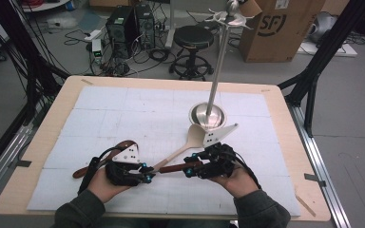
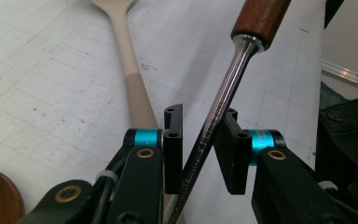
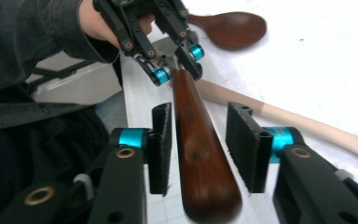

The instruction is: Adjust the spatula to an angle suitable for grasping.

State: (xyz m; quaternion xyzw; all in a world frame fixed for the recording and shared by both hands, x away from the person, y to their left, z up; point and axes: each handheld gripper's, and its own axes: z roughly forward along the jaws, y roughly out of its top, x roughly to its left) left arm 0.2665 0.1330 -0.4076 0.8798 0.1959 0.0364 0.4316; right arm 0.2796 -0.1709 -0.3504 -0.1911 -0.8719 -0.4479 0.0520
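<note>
Left gripper (image 2: 199, 149) closed down on the polished steel shank (image 2: 223, 98) of a wooden-handled utensil (image 1: 173, 167), pads narrow and pinching the metal just below the ferrule. Right gripper (image 3: 199, 149) standing partly open around the dark wooden handle (image 3: 198, 149) of the same utensil, a gap on each side of the wood, pads not pressing; no grip there.

Utensil lying near the front edge of the tabletop, bridging the two grippers, long axis running roughly parallel to that edge: handle end toward the right hand (image 1: 240, 180), metal end toward the left hand (image 1: 102, 186). Handle pointing straight out between the right jaws, so probably a hand-over in which the left side alone carries the load.

Just beyond, a pale wooden spoon (image 1: 186, 146) flat on the white mat (image 1: 123, 109), crossing diagonally under the utensil, bowl toward the round base of the steel hanging stand (image 1: 208, 115) past the middle of the tabletop. A dark wooden spoon (image 1: 123, 147) lying behind the left gripper, toward the left edge.
</note>
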